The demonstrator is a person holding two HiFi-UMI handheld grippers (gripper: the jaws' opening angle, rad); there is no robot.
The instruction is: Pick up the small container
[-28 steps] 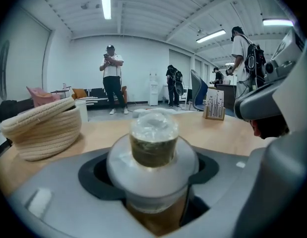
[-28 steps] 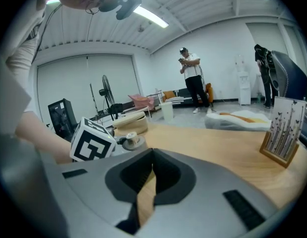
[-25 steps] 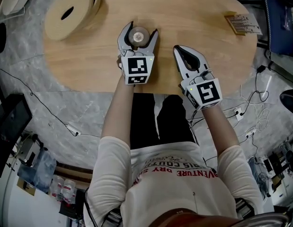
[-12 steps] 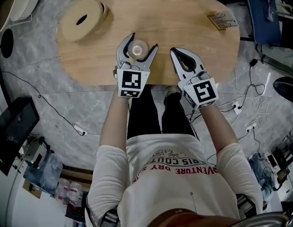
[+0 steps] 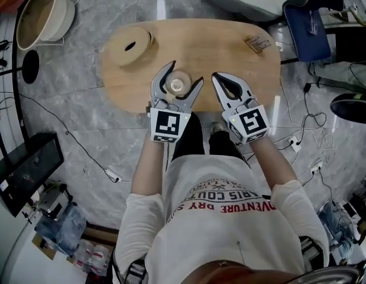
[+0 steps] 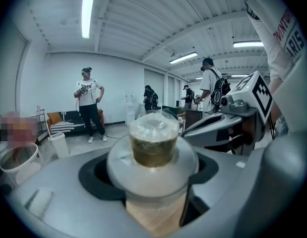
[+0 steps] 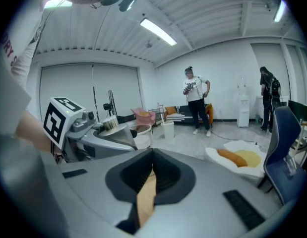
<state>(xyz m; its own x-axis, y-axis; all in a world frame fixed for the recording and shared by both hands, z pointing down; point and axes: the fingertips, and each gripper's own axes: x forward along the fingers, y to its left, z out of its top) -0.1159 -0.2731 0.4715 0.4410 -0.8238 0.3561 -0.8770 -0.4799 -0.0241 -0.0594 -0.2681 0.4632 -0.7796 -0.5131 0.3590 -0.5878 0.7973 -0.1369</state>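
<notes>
The small container [image 5: 175,84], a clear lidded cup with a brownish filling, is held well above the wooden table [image 5: 230,52]. My left gripper [image 5: 185,73] is shut on it, one jaw on each side. In the left gripper view the small container [image 6: 153,144] fills the middle between the grey jaws of my left gripper [image 6: 153,185]. My right gripper [image 5: 216,77] hovers just to the right at the same height, shut and empty. In the right gripper view, my right gripper [image 7: 150,158] has its jaws together and only a sliver of table shows between them.
On the table lie a round beige roll [image 5: 132,45] at the left and a small packet [image 5: 258,44] at the right. A pale tub [image 5: 44,16], a blue chair [image 5: 307,22] and cables [image 5: 70,149] surround the table. A person [image 7: 195,100] stands further back.
Both grippers have risen high above the table, and the left one has carried the small container up with it. The table now looks smaller and more of the floor shows.
</notes>
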